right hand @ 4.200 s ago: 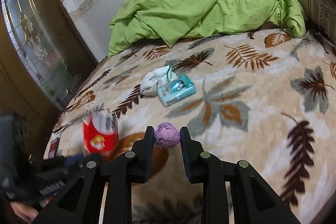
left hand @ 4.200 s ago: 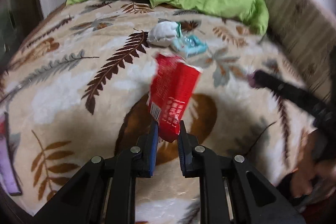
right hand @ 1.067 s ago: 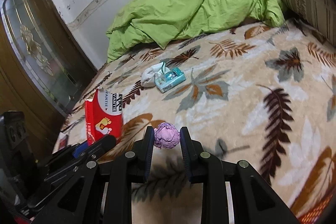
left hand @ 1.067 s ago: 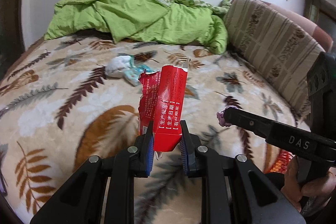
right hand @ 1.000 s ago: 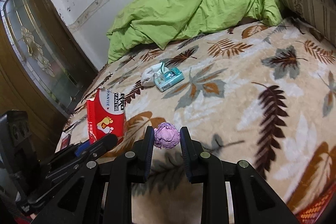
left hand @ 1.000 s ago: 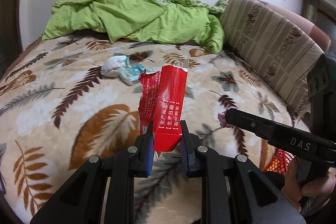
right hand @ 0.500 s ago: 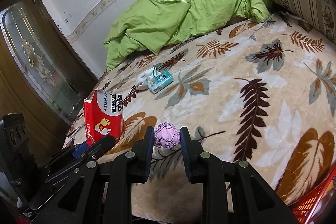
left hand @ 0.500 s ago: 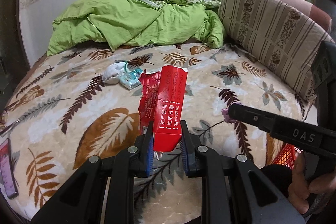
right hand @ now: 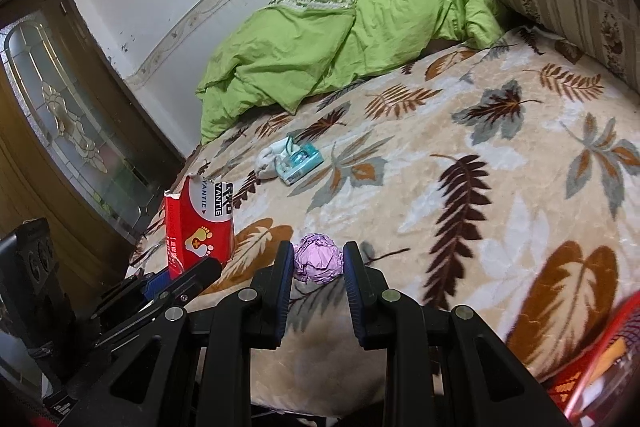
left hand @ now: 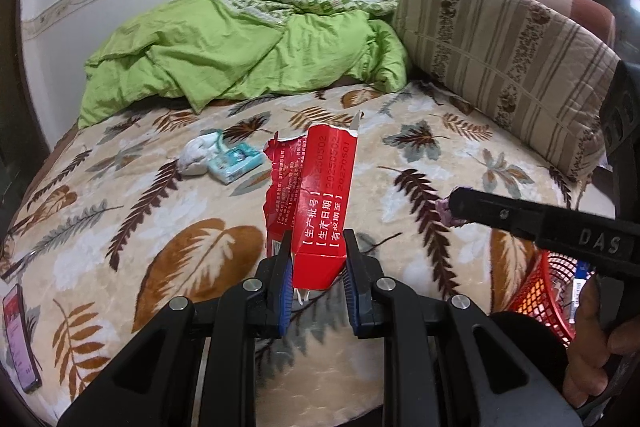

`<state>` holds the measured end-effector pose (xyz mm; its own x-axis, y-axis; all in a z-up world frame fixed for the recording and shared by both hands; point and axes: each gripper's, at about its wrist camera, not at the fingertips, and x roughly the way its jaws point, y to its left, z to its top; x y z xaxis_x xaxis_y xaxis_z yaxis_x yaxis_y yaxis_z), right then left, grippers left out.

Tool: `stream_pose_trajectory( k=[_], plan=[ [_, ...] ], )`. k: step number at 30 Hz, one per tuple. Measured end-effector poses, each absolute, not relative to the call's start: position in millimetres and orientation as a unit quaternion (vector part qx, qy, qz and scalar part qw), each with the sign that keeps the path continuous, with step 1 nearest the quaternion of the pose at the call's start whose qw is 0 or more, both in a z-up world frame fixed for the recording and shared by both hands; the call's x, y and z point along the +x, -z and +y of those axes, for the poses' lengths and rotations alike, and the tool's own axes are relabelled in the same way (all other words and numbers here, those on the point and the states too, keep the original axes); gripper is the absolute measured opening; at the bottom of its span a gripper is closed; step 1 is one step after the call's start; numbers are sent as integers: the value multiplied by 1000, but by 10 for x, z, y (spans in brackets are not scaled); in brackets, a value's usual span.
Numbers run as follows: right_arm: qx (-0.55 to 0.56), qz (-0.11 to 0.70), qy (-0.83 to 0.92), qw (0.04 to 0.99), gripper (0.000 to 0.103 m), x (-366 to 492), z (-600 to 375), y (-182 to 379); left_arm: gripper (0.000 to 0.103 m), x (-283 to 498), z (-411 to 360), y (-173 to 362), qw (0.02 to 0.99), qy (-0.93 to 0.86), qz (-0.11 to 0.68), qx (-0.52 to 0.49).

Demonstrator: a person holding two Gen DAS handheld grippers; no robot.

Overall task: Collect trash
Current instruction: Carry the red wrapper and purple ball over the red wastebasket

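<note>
My left gripper (left hand: 317,259) is shut on a torn red carton (left hand: 320,203), held upright above the bed's near edge; the same red carton (right hand: 200,227) shows at the left of the right wrist view. A crumpled purple paper ball (right hand: 318,263) is pinched in my right gripper (right hand: 317,265), and the ball (left hand: 443,210) peeks from that gripper's tip in the left wrist view. On the bed lie a white wad (left hand: 196,157) and a teal packet (left hand: 237,167), touching each other. A red mesh basket (left hand: 548,293) stands below the bed edge at the right.
A leaf-patterned blanket (left hand: 160,227) covers the bed, with a green duvet (left hand: 240,55) heaped at the far end and a striped cushion (left hand: 500,59) along the right. A phone (left hand: 20,339) lies at the bed's near left edge. A wooden glass-panelled door (right hand: 60,131) stands left.
Both grippers have drawn back from the bed with their loads still held. The bed's near edge and the red basket have come into view at the lower right.
</note>
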<state>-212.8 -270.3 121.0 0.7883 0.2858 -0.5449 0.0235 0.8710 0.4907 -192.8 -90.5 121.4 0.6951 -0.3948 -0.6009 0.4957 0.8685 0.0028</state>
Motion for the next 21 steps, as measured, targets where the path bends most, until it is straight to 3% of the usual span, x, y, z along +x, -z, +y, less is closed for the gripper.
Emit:
stream_pose_trajectory(
  k=[21],
  plan=[
    [284, 283, 15, 916, 27, -2977, -3560, -1394, 20, -2339, -1711, -1305, 891, 323, 283, 145]
  ],
)
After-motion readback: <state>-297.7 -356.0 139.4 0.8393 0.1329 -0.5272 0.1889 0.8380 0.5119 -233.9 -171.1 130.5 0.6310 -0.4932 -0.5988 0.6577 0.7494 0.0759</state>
